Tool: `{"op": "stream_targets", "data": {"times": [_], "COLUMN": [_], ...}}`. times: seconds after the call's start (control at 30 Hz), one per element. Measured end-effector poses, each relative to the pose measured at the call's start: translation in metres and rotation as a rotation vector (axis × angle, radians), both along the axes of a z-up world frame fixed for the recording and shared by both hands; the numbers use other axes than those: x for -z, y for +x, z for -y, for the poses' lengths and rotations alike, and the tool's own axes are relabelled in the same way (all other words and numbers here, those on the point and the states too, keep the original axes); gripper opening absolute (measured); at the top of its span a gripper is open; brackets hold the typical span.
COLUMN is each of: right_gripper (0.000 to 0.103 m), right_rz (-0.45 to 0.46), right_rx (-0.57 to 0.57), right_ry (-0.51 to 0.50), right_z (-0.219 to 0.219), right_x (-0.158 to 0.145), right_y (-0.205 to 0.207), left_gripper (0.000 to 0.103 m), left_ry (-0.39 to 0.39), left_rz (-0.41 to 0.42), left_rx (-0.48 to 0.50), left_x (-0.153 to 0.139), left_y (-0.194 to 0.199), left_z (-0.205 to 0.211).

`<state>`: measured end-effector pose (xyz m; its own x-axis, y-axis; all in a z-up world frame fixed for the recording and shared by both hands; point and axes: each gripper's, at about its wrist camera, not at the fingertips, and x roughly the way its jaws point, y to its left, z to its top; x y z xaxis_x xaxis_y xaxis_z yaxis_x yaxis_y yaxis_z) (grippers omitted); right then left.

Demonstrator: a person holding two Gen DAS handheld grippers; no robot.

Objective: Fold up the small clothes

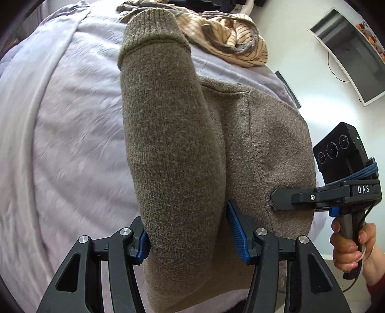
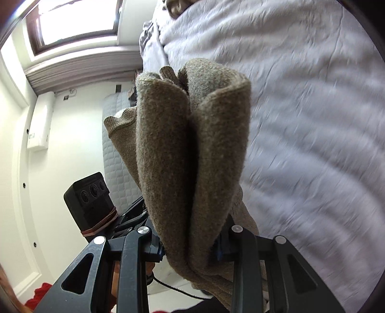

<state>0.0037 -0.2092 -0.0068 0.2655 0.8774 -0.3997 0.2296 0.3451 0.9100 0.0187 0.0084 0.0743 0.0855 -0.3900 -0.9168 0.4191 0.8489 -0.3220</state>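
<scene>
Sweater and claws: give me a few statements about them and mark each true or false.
1. Both claws grip the same olive-brown sweater. True.
2. The left claw holds a sleeve with a ribbed cuff at its far end. True.
3. The right claw is open and clear of the cloth. False: it is pinched shut on the sweater's body.
4. The bedsheet is dark blue. False: it is pale lilac.
5. A striped garment lies beyond the sweater. True.

- Pale lilac bedsheet (image 1: 60,134), creased
- Striped beige garment (image 1: 231,41) heaped on the sheet
- Wall-mounted screen (image 1: 349,53)
- Wood-framed window (image 2: 74,21)
- White quilted headboard (image 2: 118,154)
</scene>
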Motion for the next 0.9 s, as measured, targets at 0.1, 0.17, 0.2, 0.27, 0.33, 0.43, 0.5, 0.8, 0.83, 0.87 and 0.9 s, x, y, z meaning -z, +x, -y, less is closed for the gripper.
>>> {"op": "stream_targets", "data": {"times": [0.1, 0.17, 0.2, 0.27, 0.33, 0.43, 0.5, 0.8, 0.83, 0.87, 0.9], "right_gripper": [0.033, 0.033, 0.033, 0.033, 0.033, 0.034, 0.037, 0.025, 0.023, 0.021, 0.02], "right_rz": [-0.017, -0.028, -0.043, -0.058, -0.084, -0.152, -0.181, -0.134, -0.113, -0.099, -0.08], "right_rx": [-0.038, -0.066, -0.081, -0.103, -0.127, -0.138, -0.116, -0.106, -0.099, -0.096, -0.096], "right_ry": [0.025, 0.023, 0.016, -0.004, -0.067, -0.248, -0.397, -0.711, -0.7, -0.687, -0.67], "right_z": [-0.026, -0.042, -0.052, -0.06, -0.066, -0.068, -0.057, -0.027, -0.028, -0.023, -0.028], "right_x": [0.004, 0.011, 0.018, 0.031, 0.051, 0.077, 0.086, 0.053, 0.045, 0.046, 0.041], "right_y": [-0.008, -0.011, -0.011, -0.004, 0.003, 0.023, 0.033, 0.002, -0.005, -0.022, -0.024], "left_gripper": [0.057, 0.057, 0.057, 0.057, 0.057, 0.057, 0.057, 0.057, 0.057, 0.057, 0.057], "left_ry": [0.017, 0.026, 0.03, 0.035, 0.058, 0.15, 0.208, 0.234, 0.227, 0.222, 0.215], "left_rz": [-0.022, -0.048, -0.074, -0.096, -0.101, -0.074, -0.071, -0.042, -0.038, -0.034, -0.027], "left_rx": [-0.034, -0.059, -0.082, -0.105, -0.131, -0.182, -0.24, -0.313, -0.303, -0.293, -0.275], "left_x": [0.005, 0.015, 0.026, 0.043, 0.065, 0.087, 0.096, 0.091, 0.091, 0.092, 0.092], "left_y": [-0.014, -0.019, -0.02, -0.023, -0.021, -0.019, -0.017, -0.021, -0.019, -0.017, -0.018], "left_z": [-0.023, -0.038, -0.045, -0.049, -0.056, -0.069, -0.087, -0.128, -0.125, -0.119, -0.112]}}
